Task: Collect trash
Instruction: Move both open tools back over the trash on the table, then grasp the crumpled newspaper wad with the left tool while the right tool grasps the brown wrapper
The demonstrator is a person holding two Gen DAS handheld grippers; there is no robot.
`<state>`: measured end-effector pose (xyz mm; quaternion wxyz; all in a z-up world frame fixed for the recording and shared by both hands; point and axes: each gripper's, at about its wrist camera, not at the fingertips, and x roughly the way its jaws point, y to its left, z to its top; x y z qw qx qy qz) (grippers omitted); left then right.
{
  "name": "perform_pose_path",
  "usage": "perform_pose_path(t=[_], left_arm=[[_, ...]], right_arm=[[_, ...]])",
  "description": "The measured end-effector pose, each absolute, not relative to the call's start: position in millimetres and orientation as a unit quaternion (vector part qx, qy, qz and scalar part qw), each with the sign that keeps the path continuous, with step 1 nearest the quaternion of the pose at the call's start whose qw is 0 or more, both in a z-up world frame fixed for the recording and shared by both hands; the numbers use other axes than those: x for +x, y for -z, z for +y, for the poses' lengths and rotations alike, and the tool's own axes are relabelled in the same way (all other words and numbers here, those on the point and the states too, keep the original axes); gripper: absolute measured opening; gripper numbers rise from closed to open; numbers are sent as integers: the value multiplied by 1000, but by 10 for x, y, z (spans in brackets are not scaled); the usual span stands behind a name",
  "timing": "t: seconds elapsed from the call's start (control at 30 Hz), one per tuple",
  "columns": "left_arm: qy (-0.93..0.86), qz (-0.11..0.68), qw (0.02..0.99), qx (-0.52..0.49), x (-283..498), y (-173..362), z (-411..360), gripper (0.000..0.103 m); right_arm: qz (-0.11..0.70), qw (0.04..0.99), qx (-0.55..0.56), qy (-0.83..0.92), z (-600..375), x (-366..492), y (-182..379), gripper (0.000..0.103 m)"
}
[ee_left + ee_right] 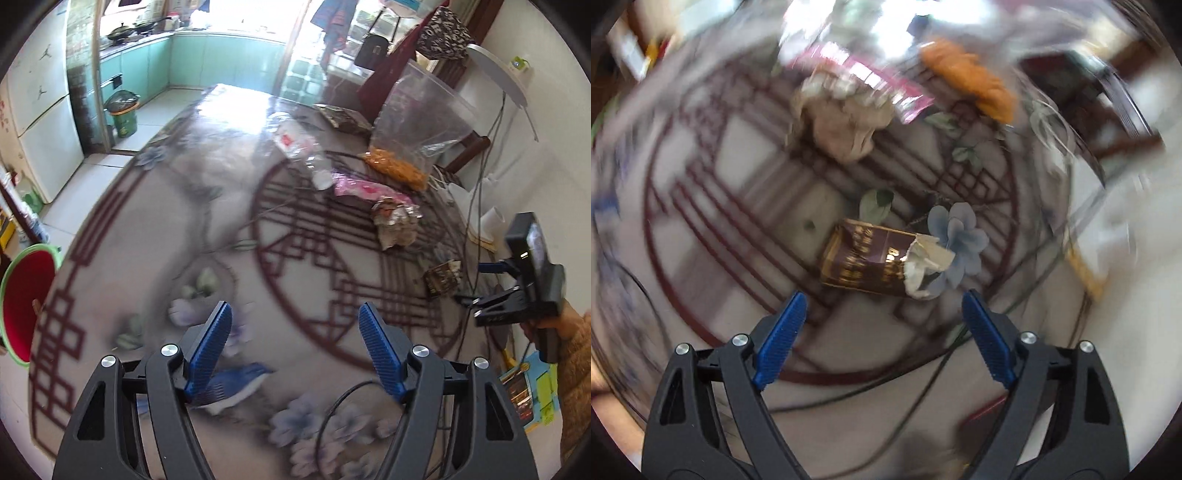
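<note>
Patterned table (746, 173) bears torn brown-gold wrapper (866, 258)

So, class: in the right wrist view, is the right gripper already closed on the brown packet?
No. The right gripper is open, and the brown packet lies on the table ahead of its fingertips, untouched.

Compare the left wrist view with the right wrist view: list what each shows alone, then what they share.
Only the left wrist view: the red bin, the fridge, the kitchen counter and the right gripper seen from outside.
Only the right wrist view: the brown packet's torn open end, close ahead of the right gripper's open jaws.
Both: the patterned table, crumpled wrapper, pink wrapper and orange snacks.
</note>
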<state>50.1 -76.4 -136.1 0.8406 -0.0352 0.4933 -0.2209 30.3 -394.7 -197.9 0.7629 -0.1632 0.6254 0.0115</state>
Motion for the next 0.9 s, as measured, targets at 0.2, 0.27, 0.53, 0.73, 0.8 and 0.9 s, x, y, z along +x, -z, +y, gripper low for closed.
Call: perform_pose_path(t=[0.2, 0.27, 0.53, 0.73, 0.8, 0.9], left_arm=[[254, 490, 833, -45, 721, 1242, -1449, 68], [257, 485, 835, -37, 793, 1232, -1623, 68], [236, 517, 821, -61, 1233, 1530, -2149, 68], [238, 524, 815, -67, 1497, 1763, -2592, 68], [234, 537, 808, -63, 1608, 1908, -2774, 68], [219, 567, 790, -86, 1763, 2147, -2920, 67]], right_arm=[[652, 723, -222, -62, -3969, 523, 2330, 77], [662, 719, -201, -63, -3945, 544, 2366, 52], [640, 767, 13, -45, -3992, 199, 2274, 4], [612, 784, 106, -15, -4151, -268, 2256, 60], [589, 798, 131, 8, -4264, -359, 2176, 70], [562, 807, 177, 31, -4484, -418, 2075, 70]])
